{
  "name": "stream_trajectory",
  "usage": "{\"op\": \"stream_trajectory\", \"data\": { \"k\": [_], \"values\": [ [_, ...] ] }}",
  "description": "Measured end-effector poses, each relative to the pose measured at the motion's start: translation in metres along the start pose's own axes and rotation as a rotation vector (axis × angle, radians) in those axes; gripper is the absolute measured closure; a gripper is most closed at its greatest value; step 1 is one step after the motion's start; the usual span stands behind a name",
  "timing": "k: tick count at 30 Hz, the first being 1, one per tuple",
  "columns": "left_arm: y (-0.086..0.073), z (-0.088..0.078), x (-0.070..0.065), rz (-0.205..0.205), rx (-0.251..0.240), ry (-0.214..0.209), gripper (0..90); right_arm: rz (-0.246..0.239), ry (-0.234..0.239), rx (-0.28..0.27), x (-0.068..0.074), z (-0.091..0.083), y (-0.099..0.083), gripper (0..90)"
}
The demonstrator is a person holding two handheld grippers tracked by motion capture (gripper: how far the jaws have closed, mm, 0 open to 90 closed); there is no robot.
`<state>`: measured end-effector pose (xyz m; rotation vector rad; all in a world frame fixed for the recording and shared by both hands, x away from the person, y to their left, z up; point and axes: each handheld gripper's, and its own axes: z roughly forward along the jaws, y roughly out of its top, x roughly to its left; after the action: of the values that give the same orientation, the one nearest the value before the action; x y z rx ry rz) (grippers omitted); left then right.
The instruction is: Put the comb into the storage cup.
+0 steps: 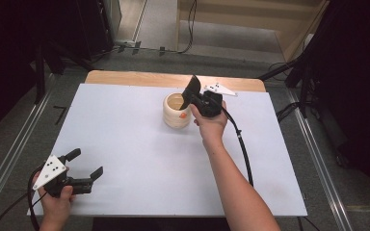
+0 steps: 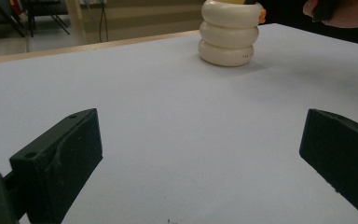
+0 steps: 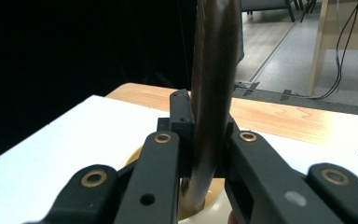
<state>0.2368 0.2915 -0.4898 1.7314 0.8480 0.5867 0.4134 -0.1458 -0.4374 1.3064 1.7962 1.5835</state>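
A cream ribbed holder (image 1: pixel 176 113) stands upright at the middle back of the white table top (image 1: pixel 139 159); its wide mouth faces up. My right gripper (image 1: pixel 193 102) hangs just over its right rim, shut on a dark long utensil (image 1: pixel 191 88). In the right gripper view the utensil (image 3: pixel 213 93) runs up between the jaws and its lower end dips into the holder's mouth (image 3: pixel 137 156). Something small and orange (image 1: pixel 183 115) sits at the holder's right side. My left gripper (image 1: pixel 87 163) rests near the front left corner, open and holding nothing, facing the holder (image 2: pixel 228 35).
A wooden strip (image 1: pixel 149 77) borders the table's far edge. Dark stands and cables (image 1: pixel 188 29) lie on the floor beyond. The right gripper's cable (image 1: pixel 243 149) trails across the table's right half. Open white surface lies between the two grippers.
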Motion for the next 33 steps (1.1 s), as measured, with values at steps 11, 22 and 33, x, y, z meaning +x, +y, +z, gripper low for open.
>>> {"op": "stream_trajectory", "data": {
  "k": [11, 22, 33],
  "values": [
    [0.000, 0.000, 0.000, 0.002, 0.003, 0.002, 0.0, 0.069, 0.014, 0.002, -0.009, -0.001, -0.005, 70.3],
    [0.000, 0.001, -0.001, 0.005, 0.004, 0.005, 0.0, 0.027, -0.037, 0.062, -0.015, -0.015, -0.003, 29.9],
    [0.000, 0.000, -0.001, 0.004, 0.002, 0.004, 0.0, -0.034, 0.008, 0.039, -0.014, -0.034, -0.001, 0.0]
  ]
}}
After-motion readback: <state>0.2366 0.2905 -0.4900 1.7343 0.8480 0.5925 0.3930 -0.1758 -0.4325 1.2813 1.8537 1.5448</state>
